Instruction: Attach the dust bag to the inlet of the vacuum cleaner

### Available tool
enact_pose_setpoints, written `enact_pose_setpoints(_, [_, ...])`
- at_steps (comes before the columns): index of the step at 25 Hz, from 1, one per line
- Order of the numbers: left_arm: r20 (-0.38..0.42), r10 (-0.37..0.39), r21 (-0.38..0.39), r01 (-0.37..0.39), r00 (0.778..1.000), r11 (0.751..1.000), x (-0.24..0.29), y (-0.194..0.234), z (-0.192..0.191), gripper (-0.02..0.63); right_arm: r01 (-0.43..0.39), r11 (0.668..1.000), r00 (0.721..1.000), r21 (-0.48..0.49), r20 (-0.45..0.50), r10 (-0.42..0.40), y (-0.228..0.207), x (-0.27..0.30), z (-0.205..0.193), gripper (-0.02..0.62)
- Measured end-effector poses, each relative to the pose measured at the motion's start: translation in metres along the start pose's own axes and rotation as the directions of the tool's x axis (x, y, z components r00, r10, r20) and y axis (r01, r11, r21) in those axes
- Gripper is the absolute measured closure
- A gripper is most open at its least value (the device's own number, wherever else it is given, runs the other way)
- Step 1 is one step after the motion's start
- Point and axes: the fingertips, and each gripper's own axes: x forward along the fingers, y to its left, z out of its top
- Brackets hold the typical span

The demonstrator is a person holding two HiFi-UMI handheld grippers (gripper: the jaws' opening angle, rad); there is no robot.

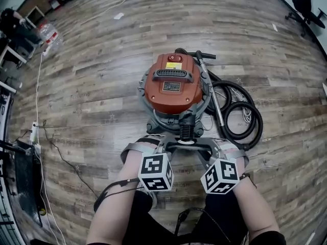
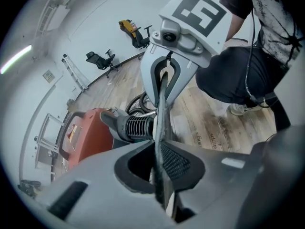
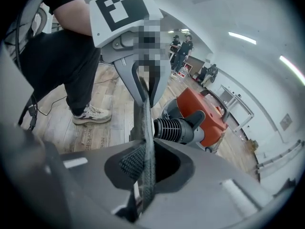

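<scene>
The orange vacuum cleaner (image 1: 173, 88) stands on the wooden floor (image 1: 92, 86) with its lid on, so its inside is hidden; a black hose (image 1: 237, 111) lies coiled beside it. The dust bag (image 1: 188, 146) hangs flat just in front of the ribbed inlet (image 1: 186, 131), stretched between both grippers. The left gripper (image 2: 159, 161) clamps one edge of the thin dark sheet, pads nearly together. The right gripper (image 3: 143, 163) pinches the opposite edge just as tightly.

Glossy plastic vacuum cleaner (image 1: 173, 88), matt cloth dust bag (image 3: 143, 123) — wood-grain floor (image 1: 102, 60)
</scene>
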Motion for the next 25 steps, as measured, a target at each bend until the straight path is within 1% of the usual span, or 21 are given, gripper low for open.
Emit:
enact_pose_setpoints(2, [0.009, -0.001, 0.016, 0.001, 1.0, 1.0, -0.001, 0.001, 0.004, 0.575, 0.016, 1.0, 1.0, -0.003, -0.004, -0.016, -0.001, -0.004, -0.001, 0.565])
enact_pose_setpoints(6, [0.014, -0.004, 0.023, 0.003, 1.0, 1.0, -0.004, 0.001, 0.005, 0.575, 0.023, 0.999, 1.0, -0.028, -0.001, -0.023, -0.002, -0.007, 0.001, 0.565])
enact_pose_setpoints(13, [0.002, 0.004, -0.026, -0.004, 1.0, 1.0, -0.004, 0.007, -0.004, 0.574, 0.024, 0.998, 1.0, -0.056, -0.01, -0.025, -0.005, -0.002, 0.007, 0.561])
enact_pose_setpoints(19, [0.003, 0.029, -0.011, -0.029, 1.0, 1.0, -0.001, 0.011, -0.005, 0.574, 0.057, 0.996, 0.998, -0.072, -0.011, -0.058, -0.008, 0.003, 0.006, 0.561])
enact_pose_setpoints(22, [0.01, 0.031, -0.002, -0.031, 0.999, 1.0, -0.002, 0.015, -0.003, 0.574, 0.048, 0.995, 0.998, -0.089, -0.027, -0.051, -0.009, 0.001, 0.005, 0.561])
enact_pose_setpoints(25, [0.027, 0.025, -0.015, -0.025, 0.999, 1.0, -0.002, 0.02, 0.0, 0.571, 0.03, 0.996, 0.998, -0.087, -0.045, -0.034, -0.016, 0.001, 0.003, 0.557])
